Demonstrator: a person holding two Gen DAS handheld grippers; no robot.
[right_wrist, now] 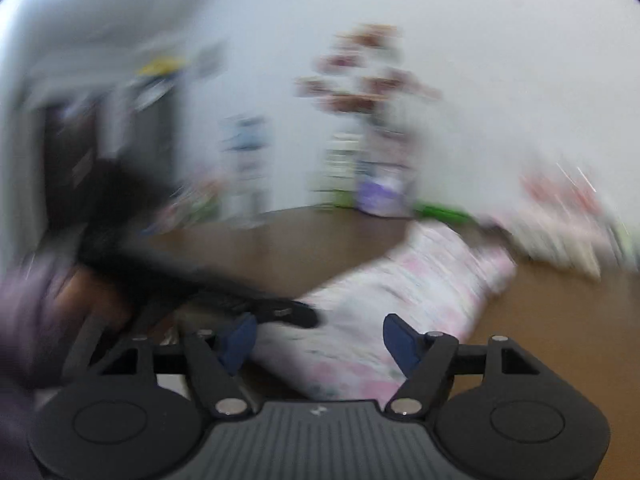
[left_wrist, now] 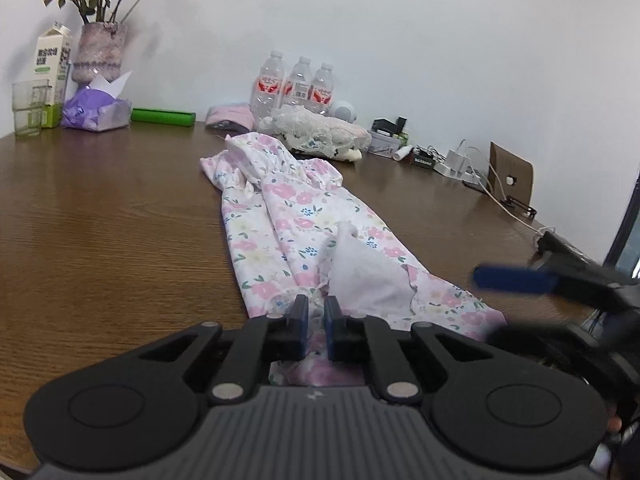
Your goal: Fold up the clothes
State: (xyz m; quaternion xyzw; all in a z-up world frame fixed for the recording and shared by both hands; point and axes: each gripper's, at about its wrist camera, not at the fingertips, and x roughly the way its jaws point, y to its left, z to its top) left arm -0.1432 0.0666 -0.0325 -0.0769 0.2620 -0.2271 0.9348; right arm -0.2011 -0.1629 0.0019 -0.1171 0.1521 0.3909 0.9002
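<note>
A pink and white floral garment (left_wrist: 296, 216) lies stretched lengthwise on the brown table (left_wrist: 100, 220), with a white inner patch turned up near its near end. My left gripper (left_wrist: 316, 318) is at the near hem, its jaws almost together with floral cloth pinched between them. One of my right gripper's blue fingers (left_wrist: 512, 279) shows blurred at the right, above the table beside the garment. In the heavily blurred right wrist view, my right gripper (right_wrist: 320, 338) stands open over the garment (right_wrist: 400, 280), with nothing between its fingers. The left gripper (right_wrist: 280, 312) is a dark shape on the cloth.
Along the wall stand three water bottles (left_wrist: 294, 84), a vase of dried flowers (left_wrist: 100, 52), a milk carton (left_wrist: 52, 64), a glass (left_wrist: 28, 108), a purple tissue pack (left_wrist: 96, 110) and a green box (left_wrist: 162, 116). A lace clothes pile (left_wrist: 320, 132), power strip with cables (left_wrist: 460, 164) and cardboard (left_wrist: 512, 176) sit far right.
</note>
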